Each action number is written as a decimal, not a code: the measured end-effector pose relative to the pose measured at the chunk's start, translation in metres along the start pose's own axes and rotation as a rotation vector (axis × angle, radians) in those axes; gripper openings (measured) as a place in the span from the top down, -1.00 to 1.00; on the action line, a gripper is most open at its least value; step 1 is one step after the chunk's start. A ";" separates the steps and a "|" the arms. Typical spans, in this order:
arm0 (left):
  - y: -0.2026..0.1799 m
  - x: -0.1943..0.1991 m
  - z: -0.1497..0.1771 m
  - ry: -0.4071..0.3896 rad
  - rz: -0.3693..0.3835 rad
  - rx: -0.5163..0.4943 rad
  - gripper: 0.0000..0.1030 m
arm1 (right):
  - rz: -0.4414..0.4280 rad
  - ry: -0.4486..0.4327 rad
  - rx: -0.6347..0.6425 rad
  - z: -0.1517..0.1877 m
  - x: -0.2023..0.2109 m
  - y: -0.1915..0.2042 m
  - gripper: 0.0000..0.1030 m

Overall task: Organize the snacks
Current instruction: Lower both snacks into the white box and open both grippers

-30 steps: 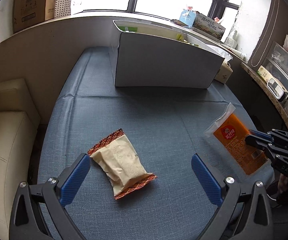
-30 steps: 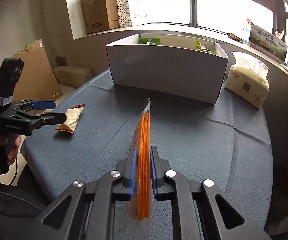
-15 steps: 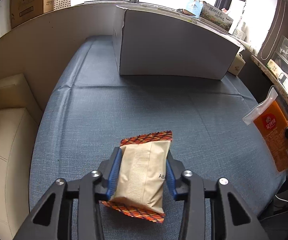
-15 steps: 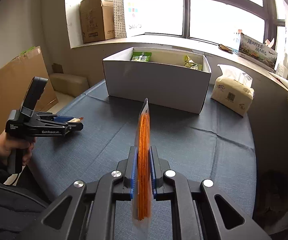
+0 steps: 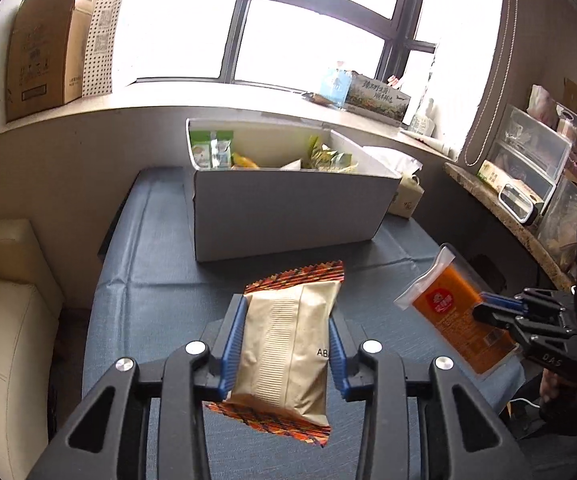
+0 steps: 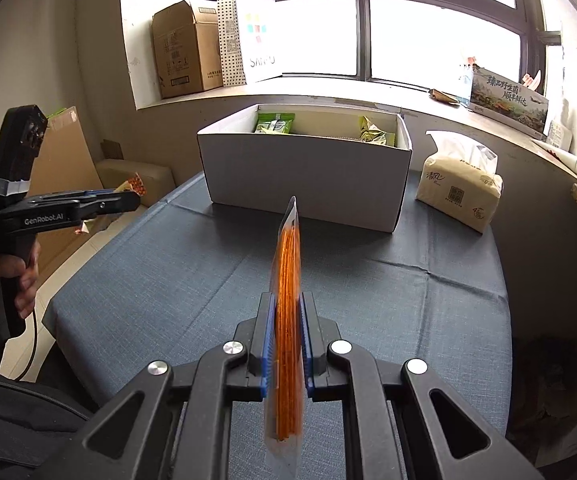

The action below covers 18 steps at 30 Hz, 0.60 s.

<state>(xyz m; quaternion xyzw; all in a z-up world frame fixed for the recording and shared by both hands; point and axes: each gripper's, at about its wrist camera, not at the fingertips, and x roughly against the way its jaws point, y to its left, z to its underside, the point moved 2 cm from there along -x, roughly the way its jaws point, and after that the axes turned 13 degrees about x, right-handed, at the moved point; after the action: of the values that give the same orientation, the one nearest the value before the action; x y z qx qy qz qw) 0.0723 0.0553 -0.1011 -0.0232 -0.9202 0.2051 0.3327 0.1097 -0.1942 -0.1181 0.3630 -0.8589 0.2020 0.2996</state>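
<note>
Left tool (image 5: 286, 344) clamps the beige snack pack (image 5: 288, 350) by its sides, blue pads (image 5: 233, 344) tight against it, pack lifted clear above the bench (image 5: 160, 304); its orange zigzag ends stick out front and back. Right tool (image 6: 287, 340) pinches the orange snack pouch (image 6: 287, 320) edge-on, upright between its fingers, also off the bench; in the left view the same pouch (image 5: 454, 312) hangs tilted at the right. White box (image 6: 304, 176) sits at the far side of the bench, open top, green and yellow packets (image 5: 212, 152) inside. Tissue pack (image 6: 458, 184) just right of the box.
</note>
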 end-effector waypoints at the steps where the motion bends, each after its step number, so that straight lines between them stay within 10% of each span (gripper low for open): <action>1: -0.007 0.003 -0.009 -0.018 0.015 -0.013 0.21 | 0.001 -0.007 -0.003 -0.004 0.000 -0.003 0.77; 18: -0.049 -0.089 -0.198 -0.097 0.022 -0.029 0.21 | 0.047 -0.203 -0.152 -0.177 -0.036 -0.126 0.77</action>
<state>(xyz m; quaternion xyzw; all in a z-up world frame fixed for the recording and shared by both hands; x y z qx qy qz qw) 0.2692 0.0665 0.0015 -0.0281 -0.9378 0.1963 0.2851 0.2881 -0.1588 0.0052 0.3376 -0.9059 0.1055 0.2331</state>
